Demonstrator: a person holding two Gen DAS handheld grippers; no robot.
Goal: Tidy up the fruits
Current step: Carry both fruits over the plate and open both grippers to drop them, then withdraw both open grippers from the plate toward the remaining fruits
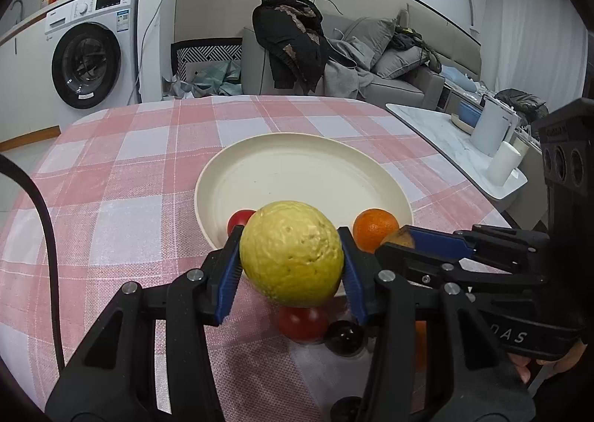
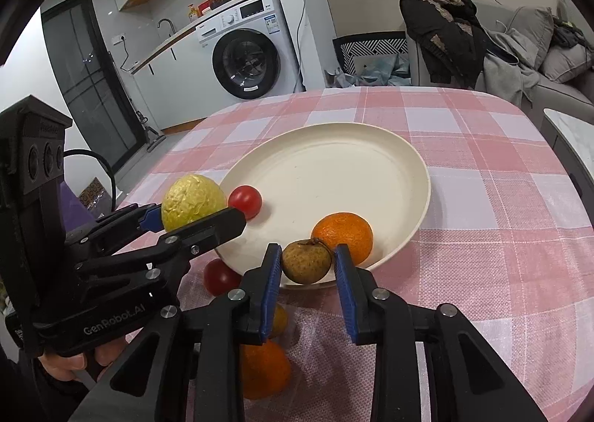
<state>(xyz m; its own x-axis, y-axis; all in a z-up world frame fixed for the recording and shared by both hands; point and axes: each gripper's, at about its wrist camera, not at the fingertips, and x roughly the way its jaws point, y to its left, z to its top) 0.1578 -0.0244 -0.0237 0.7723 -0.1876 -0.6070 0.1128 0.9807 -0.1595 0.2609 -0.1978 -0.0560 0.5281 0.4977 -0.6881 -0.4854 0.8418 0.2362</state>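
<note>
My left gripper [image 1: 290, 236] is shut on a bumpy yellow lemon [image 1: 291, 258], held just above the near edge of the cream plate [image 1: 297, 169]; the right wrist view shows that lemon [image 2: 193, 201] at the plate's left rim. A small brown fruit [image 2: 306, 262] sits between the blue pads of my right gripper [image 2: 308, 251], which is shut on it over the plate's near rim. A red tomato [image 2: 245, 201] and an orange [image 2: 345, 236] lie on the plate [image 2: 334, 169]. Another tomato [image 2: 221, 277], a second orange [image 2: 263, 366] and a dark round fruit [image 1: 343, 336] rest on the checked cloth beneath the grippers.
The table carries a pink and white checked cloth [image 1: 130, 162]. A white side table [image 1: 445, 132] with a kettle [image 1: 492, 128] and a cup stands at the right. A black cable [image 1: 48, 236] hangs at the left edge. Sofa and washing machine stand behind.
</note>
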